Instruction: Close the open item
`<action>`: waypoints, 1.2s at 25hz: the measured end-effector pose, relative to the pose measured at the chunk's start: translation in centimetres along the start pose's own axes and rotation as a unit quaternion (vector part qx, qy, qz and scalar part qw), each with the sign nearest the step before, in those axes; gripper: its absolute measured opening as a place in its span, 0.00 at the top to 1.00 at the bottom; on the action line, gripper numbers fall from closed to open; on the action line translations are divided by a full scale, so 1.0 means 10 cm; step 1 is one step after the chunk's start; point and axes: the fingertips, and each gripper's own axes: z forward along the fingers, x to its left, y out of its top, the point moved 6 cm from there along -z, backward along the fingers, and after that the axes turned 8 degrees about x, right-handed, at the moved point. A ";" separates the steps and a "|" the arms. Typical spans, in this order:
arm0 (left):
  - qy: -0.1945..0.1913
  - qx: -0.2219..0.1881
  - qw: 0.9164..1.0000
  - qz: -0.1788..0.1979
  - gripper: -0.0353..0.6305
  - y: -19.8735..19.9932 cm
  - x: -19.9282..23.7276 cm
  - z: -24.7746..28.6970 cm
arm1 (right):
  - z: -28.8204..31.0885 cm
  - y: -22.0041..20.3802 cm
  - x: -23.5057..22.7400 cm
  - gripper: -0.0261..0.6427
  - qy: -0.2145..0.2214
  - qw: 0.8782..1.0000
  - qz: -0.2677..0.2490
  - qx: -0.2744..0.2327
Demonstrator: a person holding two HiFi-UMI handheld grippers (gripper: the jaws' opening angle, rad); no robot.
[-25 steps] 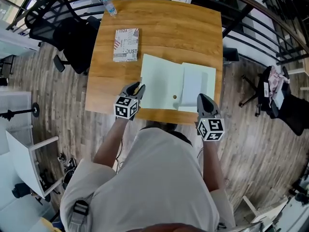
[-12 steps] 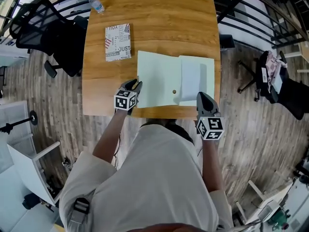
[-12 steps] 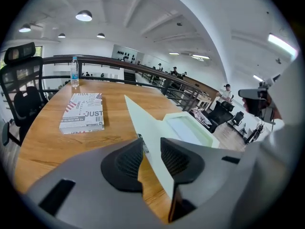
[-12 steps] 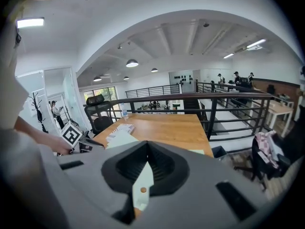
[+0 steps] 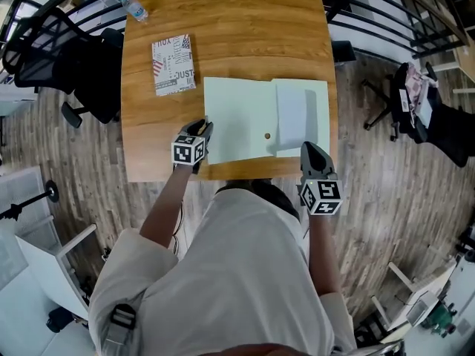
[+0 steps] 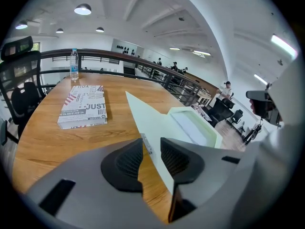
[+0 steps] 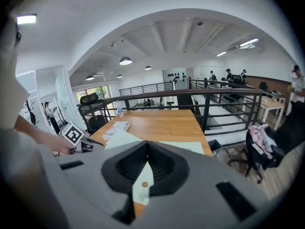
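Two risks stand out to us. The folder (image 5: 237,121) lies spread open on the bench (image 5: 245,28), near its front edge. Its wide left flap is flat, and a white sheet (image 5: 291,117) sits in the right half.

The left gripper (image 5: 202,129) is at the flap's left edge with its fingers (image 6: 125,162) released. Its own view shows that thin edge running into the gap without being pinched. If we close too high or too shallow, we judge the fingers will slip off the edge. They might also nudge the whole folder rightward rather than lift the flap.

The right gripper (image 5: 309,150) has its fingers clenched on nothing, over the folder's near right corner; we cannot tell whether it touches. With nothing pinning that half, a swung flap could drag the folder off the front edge. It could also land askew of the small brown button (image 5: 267,135). The book (image 5: 174,65) lies well apart, out of the flap's way.
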 end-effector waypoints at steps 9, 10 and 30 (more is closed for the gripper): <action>-0.011 0.005 1.000 0.008 0.78 -0.01 0.00 0.04 | -0.03 -0.01 0.02 0.96 -0.009 1.000 -0.001 -0.002; -0.014 0.003 1.000 0.009 0.79 0.00 -0.01 0.04 | -0.04 -0.01 0.02 0.96 -0.010 1.000 -0.001 -0.002; -0.079 -0.051 0.992 0.090 0.80 0.58 -0.83 -0.24 | -0.22 -0.12 -0.14 0.96 -0.029 0.999 0.017 -0.017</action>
